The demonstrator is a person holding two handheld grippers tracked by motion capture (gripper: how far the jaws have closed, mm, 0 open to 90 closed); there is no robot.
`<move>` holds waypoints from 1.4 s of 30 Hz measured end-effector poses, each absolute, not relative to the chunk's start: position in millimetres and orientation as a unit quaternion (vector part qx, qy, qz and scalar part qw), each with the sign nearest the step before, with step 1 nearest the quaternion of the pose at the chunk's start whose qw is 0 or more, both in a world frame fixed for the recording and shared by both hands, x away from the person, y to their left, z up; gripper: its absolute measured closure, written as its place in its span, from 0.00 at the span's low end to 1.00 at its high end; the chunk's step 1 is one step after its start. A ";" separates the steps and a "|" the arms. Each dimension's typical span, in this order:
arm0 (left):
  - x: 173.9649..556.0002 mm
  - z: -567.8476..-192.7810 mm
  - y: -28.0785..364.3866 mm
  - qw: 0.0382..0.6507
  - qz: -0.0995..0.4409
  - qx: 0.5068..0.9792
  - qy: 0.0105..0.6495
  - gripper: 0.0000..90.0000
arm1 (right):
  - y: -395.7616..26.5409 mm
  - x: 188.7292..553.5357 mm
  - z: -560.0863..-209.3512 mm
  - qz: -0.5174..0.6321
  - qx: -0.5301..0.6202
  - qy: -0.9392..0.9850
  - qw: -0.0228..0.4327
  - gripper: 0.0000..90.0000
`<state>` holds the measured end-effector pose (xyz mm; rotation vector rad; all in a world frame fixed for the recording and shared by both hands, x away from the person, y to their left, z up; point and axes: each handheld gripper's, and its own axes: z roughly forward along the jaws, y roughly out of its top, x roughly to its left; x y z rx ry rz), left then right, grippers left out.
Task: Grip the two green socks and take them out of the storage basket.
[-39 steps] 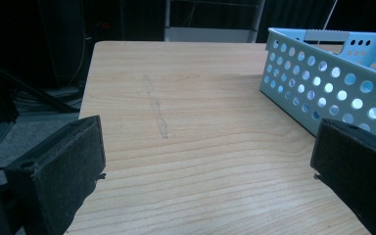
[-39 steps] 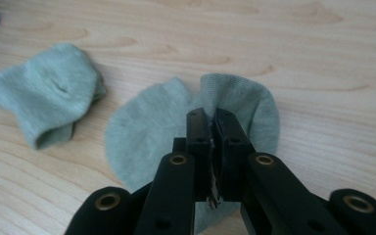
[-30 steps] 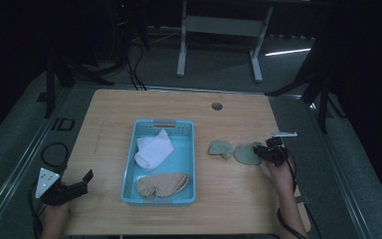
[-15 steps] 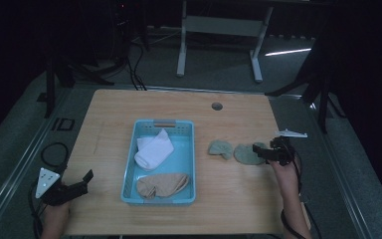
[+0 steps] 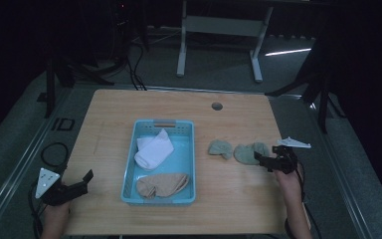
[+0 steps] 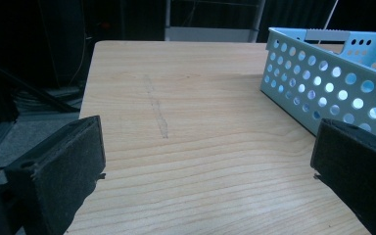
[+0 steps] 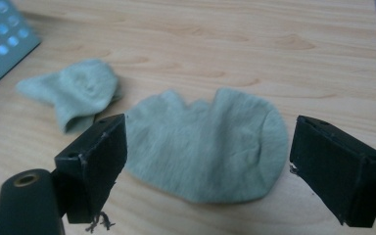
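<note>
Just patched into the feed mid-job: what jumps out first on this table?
The light blue basket in the middle of the table, holding a white sock and a tan sock. To its right, two green socks lie on the bare wood: the flat one sits between the open jaws of the right gripper, the crumpled one nearer the basket.

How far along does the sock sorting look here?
Done: a white sock and a tan sock lie in the blue perforated plastic basket. In hand: the open right gripper straddles the nearer pale green sock. Left: both green socks, including the crumpled one. The left gripper is open.
</note>
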<state>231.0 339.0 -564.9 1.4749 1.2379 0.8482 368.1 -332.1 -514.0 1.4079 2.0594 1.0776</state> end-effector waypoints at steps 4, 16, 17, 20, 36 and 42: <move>231.0 -564.9 339.0 0.496 0.351 0.609 0.511 0.00 | -334.7 359.0 -517.5 0.395 0.498 0.740 0.222 0.15; 231.2 -564.8 339.0 0.495 0.350 0.610 0.511 0.00 | -348.0 336.4 -525.7 0.402 0.500 0.731 0.231 0.15; 231.2 -564.8 339.0 0.495 0.350 0.610 0.511 0.00 | -348.0 336.4 -525.7 0.402 0.500 0.731 0.231 0.15; 231.2 -564.8 339.0 0.496 0.349 0.610 0.510 0.00 | -351.0 331.2 -528.4 0.412 0.499 0.729 0.224 0.15; 231.3 -564.9 339.3 0.497 0.348 0.609 0.510 0.00 | -354.2 310.2 -538.0 0.406 0.501 0.729 0.229 0.16; 231.2 -564.9 339.7 0.497 0.347 0.610 0.510 0.00 | -351.9 308.7 -538.6 0.406 0.497 0.731 0.231 0.16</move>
